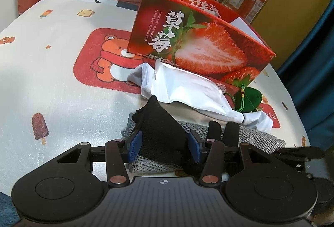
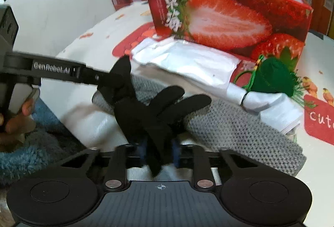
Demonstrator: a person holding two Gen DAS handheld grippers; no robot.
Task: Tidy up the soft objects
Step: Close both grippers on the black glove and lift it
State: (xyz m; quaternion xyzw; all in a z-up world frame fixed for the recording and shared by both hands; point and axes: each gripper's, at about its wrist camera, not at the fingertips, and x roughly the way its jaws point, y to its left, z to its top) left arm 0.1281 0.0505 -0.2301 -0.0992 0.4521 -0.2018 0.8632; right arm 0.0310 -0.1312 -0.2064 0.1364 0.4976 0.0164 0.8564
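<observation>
Closest to the right wrist camera, the right gripper [image 2: 159, 150] is clamped on the cuff end of a black glove [image 2: 150, 110], whose fingers splay upward and to the right. In the left wrist view, the left gripper [image 1: 165, 144] has its blue pads [image 1: 134, 143] set against the two sides of the same black glove [image 1: 165, 133], so both tools grip it at once. From the right wrist camera the left gripper's black arm reaches in from the left edge and meets the glove near its upper tip.

The glove is raised above a grey knitted cloth [image 2: 240, 133] that lies flat on a cartoon-printed tablecloth [image 1: 52, 60]. Just behind the grey cloth is a crumpled white garment [image 1: 187, 89], and touching its right end sits a small green tasselled pouch [image 2: 273, 78]. A red strawberry box [image 1: 200, 47], open at the top, stands behind the pile, with the white garment lying against its base. A blue fluffy fabric [image 2: 23, 154] fills the lower left corner.
</observation>
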